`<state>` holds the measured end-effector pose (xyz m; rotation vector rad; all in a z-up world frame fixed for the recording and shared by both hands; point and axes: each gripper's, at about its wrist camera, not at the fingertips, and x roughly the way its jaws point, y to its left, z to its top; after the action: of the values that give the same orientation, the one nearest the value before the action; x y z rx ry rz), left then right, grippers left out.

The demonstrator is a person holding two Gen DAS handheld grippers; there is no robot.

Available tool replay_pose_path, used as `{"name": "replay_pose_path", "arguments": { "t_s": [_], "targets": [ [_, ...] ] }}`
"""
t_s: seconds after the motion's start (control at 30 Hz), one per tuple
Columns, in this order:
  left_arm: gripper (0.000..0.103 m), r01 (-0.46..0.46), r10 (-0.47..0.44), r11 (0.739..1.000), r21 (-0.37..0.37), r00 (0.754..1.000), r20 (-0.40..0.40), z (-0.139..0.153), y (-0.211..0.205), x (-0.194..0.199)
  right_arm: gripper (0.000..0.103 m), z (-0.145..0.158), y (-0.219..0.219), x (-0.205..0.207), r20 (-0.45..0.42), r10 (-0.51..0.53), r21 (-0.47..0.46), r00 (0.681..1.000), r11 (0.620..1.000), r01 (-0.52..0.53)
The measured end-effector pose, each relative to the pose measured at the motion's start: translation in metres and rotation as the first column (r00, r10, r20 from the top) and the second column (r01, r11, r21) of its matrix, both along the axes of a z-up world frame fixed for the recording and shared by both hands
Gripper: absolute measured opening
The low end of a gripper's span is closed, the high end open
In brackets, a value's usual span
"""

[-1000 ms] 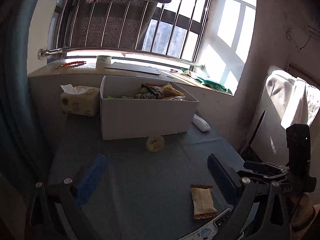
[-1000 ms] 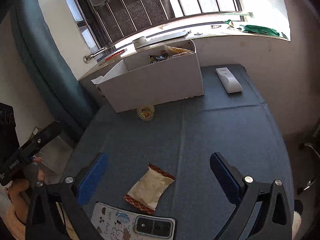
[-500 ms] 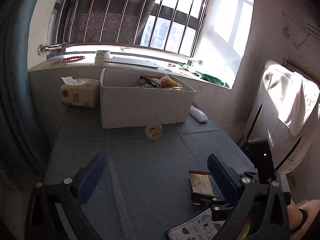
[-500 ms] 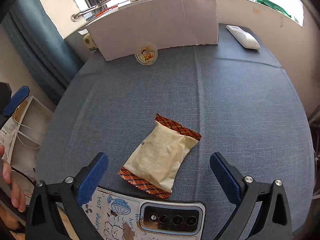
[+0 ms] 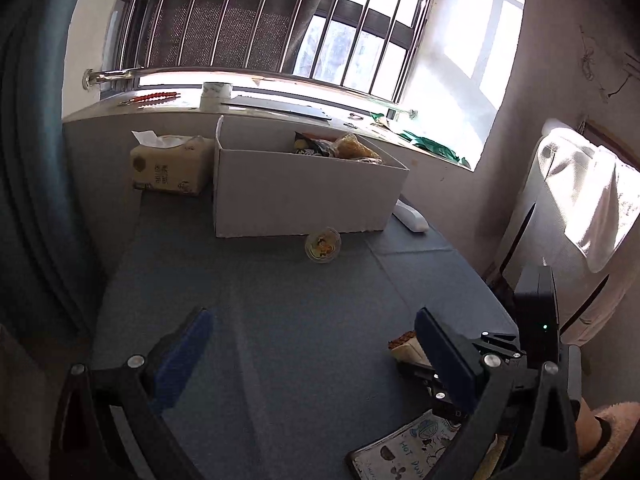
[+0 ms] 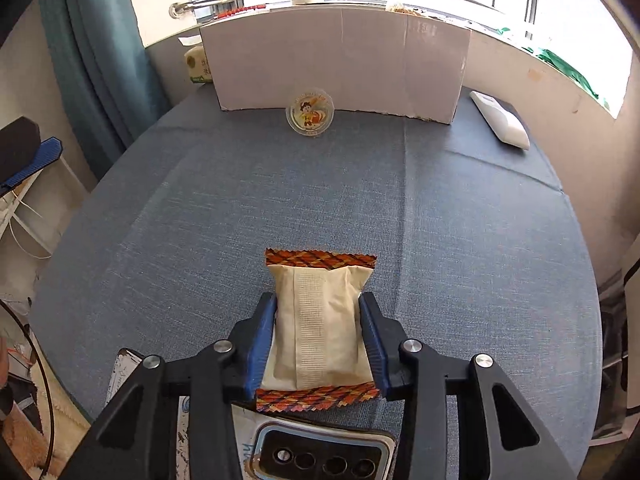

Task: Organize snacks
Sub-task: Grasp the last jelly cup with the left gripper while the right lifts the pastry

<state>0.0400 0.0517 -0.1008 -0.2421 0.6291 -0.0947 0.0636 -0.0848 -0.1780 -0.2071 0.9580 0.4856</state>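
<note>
A cream snack packet (image 6: 318,320) with orange plaid ends lies on the blue table. My right gripper (image 6: 320,308) is shut on its two long sides, low at the table's near edge. The packet's end peeks out behind my left finger in the left wrist view (image 5: 404,346). My left gripper (image 5: 312,340) is open and empty above the table's near left. A white cardboard box (image 5: 304,196) holding several snacks stands at the far side; it also shows in the right wrist view (image 6: 340,60). A small round snack cup (image 6: 310,111) sits against the box front, also in the left wrist view (image 5: 322,245).
A phone (image 6: 320,452) in a cartoon case lies at the near edge under my right gripper. A white remote (image 6: 500,120) lies at the far right. A tissue pack (image 5: 168,166) stands left of the box. A windowsill runs behind.
My right gripper has dropped to the table, lined up with the packet and shut on it. My left gripper has stayed open and drifted slightly back.
</note>
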Motion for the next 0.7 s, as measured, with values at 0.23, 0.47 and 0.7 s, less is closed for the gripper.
{"name": "replay_pose_path", "arguments": {
  "t_s": [0.23, 0.47, 0.7],
  "targets": [
    [0.103, 0.066, -0.061, 0.995, 0.071, 0.996, -0.071, -0.009, -0.026, 0.068, 0.045, 0.036, -0.044, -0.006, 0.086, -0.082, 0.154, 0.993, 0.986, 0.068],
    [0.102, 0.061, -0.031, 0.985, 0.160, 0.982, -0.185, -0.043, -0.057, 0.169, 0.045, 0.052, -0.088, -0.004, 0.102, -0.192, 0.217, 0.976, 0.962, 0.167],
    [0.085, 0.029, 0.025, 0.983, 0.179, 0.956, -0.291, -0.084, -0.051, 0.225, 0.045, 0.052, -0.107, -0.002, 0.082, -0.226, 0.248, 0.971, 0.948, 0.200]
  ]
}}
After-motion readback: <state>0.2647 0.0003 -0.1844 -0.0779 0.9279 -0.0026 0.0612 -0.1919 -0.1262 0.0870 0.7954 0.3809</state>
